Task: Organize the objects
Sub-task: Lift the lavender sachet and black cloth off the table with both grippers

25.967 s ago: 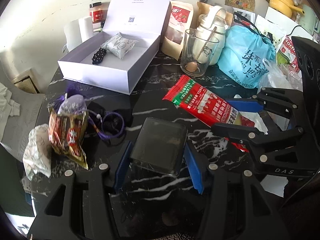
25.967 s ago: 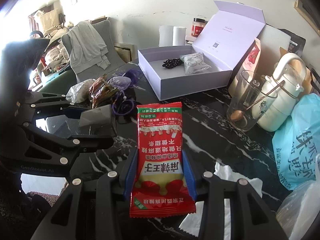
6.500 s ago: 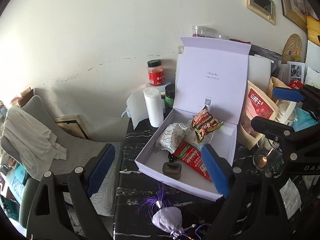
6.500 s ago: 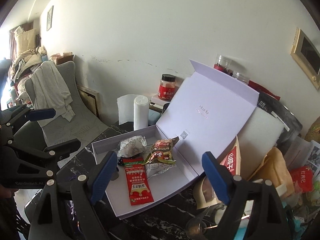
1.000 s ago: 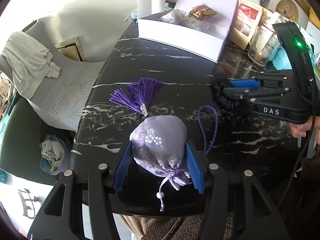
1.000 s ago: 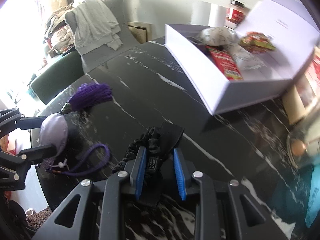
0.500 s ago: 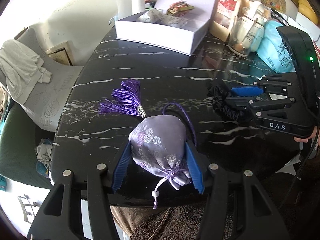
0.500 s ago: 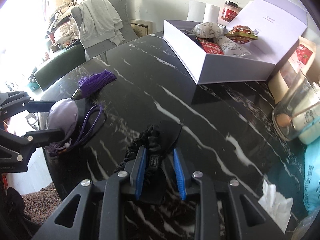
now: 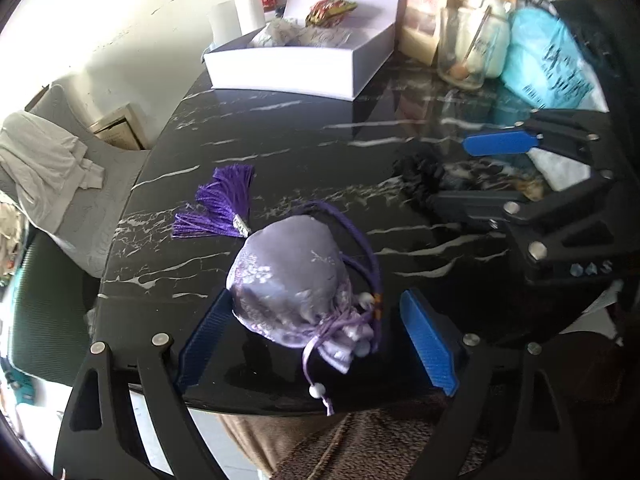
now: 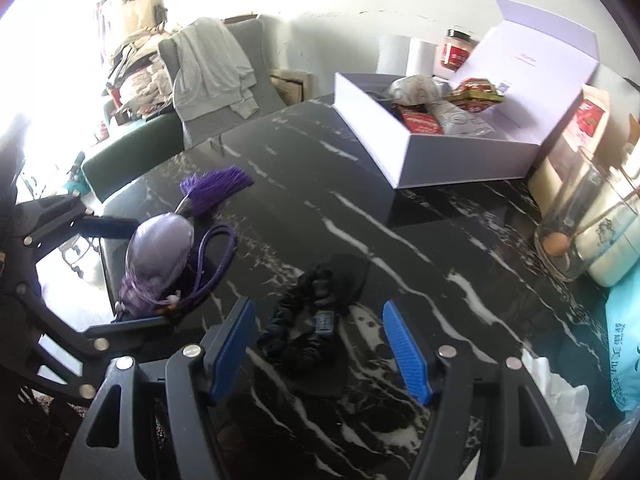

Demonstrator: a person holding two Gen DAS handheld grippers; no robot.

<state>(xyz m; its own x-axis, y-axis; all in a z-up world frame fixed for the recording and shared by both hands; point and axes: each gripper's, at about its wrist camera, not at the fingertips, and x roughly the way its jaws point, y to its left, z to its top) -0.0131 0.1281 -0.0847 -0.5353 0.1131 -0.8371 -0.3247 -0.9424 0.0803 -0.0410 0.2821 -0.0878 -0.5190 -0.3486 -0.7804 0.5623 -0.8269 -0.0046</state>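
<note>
With both claws' jaws opening, the lilac pouch [image 9: 288, 284] is left on the bench [image 9: 320, 152] between the left claw [image 9: 316, 336], a dark, possibly fabric bundle [image 10: 308, 320] between the right claw [image 10: 320, 352]; a regrasp toward the white box [image 9: 300, 68] at twelve o'clock seems required.

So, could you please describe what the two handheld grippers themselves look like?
Both are black plastic frames with triangular cut-outs and silver rivets. Each has two fingers faced with ribbed blue pads. The left gripper and the right gripper look alike; white lettering, blurred here, marks the right gripper's side in the left wrist view. No cables or sleeves show.
</note>
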